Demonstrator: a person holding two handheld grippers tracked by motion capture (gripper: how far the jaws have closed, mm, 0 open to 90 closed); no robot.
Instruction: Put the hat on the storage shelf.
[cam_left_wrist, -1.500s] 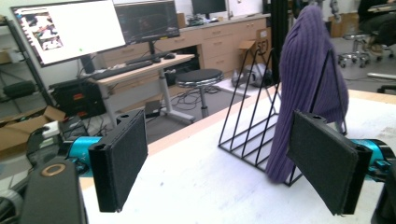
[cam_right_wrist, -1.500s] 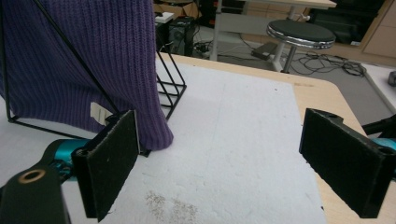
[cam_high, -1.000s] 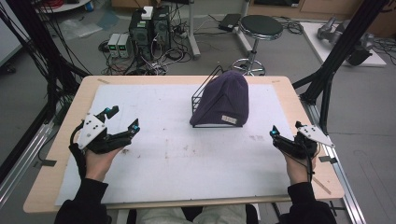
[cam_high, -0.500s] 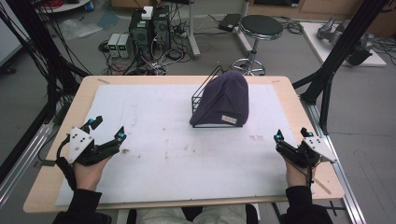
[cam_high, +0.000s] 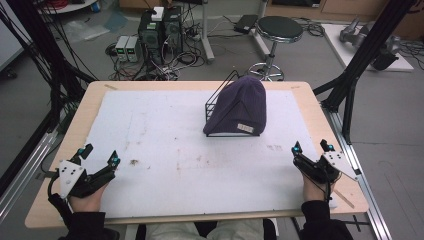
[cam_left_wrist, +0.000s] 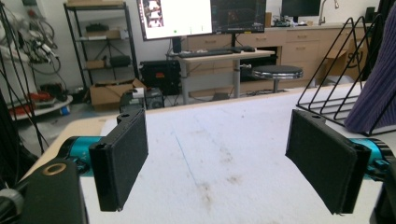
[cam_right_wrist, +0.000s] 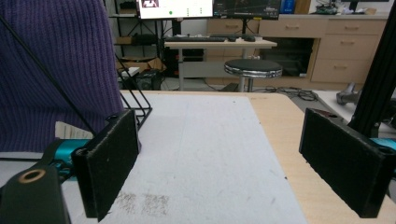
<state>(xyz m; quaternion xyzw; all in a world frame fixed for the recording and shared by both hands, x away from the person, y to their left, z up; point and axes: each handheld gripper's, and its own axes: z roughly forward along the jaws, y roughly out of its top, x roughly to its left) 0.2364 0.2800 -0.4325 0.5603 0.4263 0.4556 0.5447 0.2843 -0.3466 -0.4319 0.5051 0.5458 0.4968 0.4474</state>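
Both grippers sit low at the near corners of the table, jaws spread wide and holding nothing. The purple knit hat (cam_high: 239, 107) is draped over a black wire rack (cam_high: 220, 100) toward the far middle, a bit right of centre, its long axis running away from the person. The right gripper (cam_high: 312, 147) looks the nearer one; the hat lies ahead and to its left. The left gripper (cam_high: 100, 155) is well apart from it, across the white mat (cam_high: 165, 140).

A purple knit beanie (cam_high: 240, 105) with a small label drapes over a black wire rack (cam_high: 218, 100), well beyond both fingers.
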